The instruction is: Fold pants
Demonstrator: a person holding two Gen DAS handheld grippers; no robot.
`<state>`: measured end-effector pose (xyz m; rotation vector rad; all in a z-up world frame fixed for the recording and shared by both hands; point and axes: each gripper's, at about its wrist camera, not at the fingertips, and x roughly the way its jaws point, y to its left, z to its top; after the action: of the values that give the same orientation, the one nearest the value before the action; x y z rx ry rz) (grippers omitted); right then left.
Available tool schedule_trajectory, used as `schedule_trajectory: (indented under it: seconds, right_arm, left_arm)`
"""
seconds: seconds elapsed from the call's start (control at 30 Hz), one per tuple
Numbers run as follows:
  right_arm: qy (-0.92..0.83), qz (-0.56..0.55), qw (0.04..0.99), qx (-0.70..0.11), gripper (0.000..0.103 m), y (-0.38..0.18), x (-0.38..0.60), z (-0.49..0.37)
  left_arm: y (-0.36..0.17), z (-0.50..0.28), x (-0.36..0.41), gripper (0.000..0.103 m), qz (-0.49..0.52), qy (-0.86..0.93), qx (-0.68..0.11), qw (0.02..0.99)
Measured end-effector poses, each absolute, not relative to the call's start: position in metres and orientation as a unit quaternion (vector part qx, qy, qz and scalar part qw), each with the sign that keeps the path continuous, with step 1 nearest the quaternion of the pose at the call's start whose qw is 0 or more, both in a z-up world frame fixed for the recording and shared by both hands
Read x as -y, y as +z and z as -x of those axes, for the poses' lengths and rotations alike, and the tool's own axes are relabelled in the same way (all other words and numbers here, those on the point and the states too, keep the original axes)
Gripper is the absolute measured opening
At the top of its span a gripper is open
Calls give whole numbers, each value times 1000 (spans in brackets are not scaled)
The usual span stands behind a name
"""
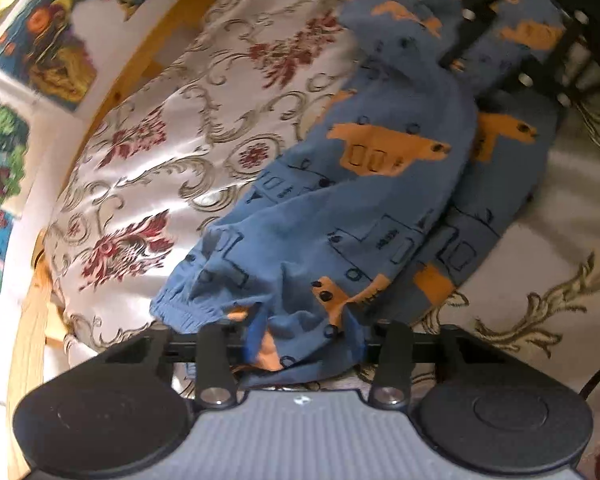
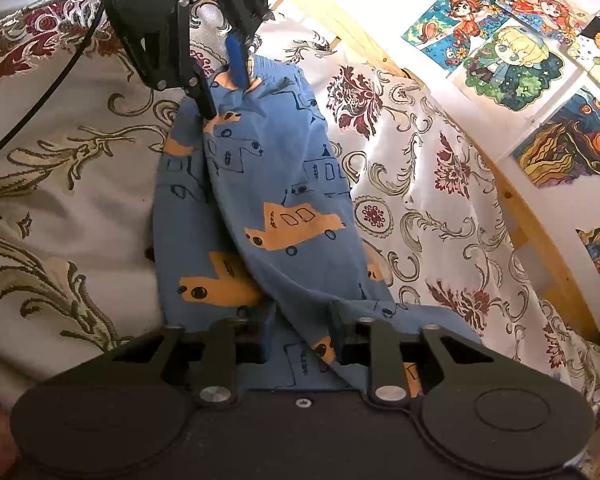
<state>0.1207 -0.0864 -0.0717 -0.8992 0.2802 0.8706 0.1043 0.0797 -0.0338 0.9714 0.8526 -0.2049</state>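
Note:
Blue pants (image 1: 380, 208) printed with orange cars lie stretched along a patterned bedspread (image 1: 172, 140). One leg is raised and pulled across the other, which lies flat beneath. My left gripper (image 1: 306, 336) is shut on the elastic cuff end, with cloth bunched between its blue pads. In the right wrist view the pants (image 2: 260, 184) run from my right gripper (image 2: 304, 328), shut on the near end of the cloth, up to the left gripper (image 2: 240, 68) at the top. The right gripper (image 1: 500, 20) shows blurred at the top right of the left wrist view. Its fingertips are hidden under cloth.
A wooden bed rail (image 2: 540, 248) runs along the bedspread's (image 2: 420, 208) far side by a white wall with colourful drawings (image 2: 500, 60). A black cable (image 2: 40, 100) trails from the left gripper across the bed.

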Motion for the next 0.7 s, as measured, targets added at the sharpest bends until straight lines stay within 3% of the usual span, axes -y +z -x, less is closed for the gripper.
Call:
schedule_trajectory:
  seconds: [0.1, 0.2, 0.47, 0.53, 0.7]
  right_arm:
    - [408, 415, 802, -134, 7, -71, 86, -123]
    - [410, 408, 805, -133, 2, -69, 87, -123]
    - [416, 397, 805, -146, 1, -63, 92, -123]
    - [416, 392, 807, -147, 1, -61, 92, -123]
    - [416, 379, 813, -150, 1, -56, 93, -127]
  left_arm:
    - [-40, -103, -77, 16, -460, -93, -394, 790]
    - [-45, -100, -74, 5, -474, -89, -384, 787]
    - [-42, -98, -75, 1, -478, -68, -372, 793]
    - [-42, -93, -73, 2, -479, -81, -368, 793]
    - [-48, -85, -68, 37, -490, -112, -363, 784]
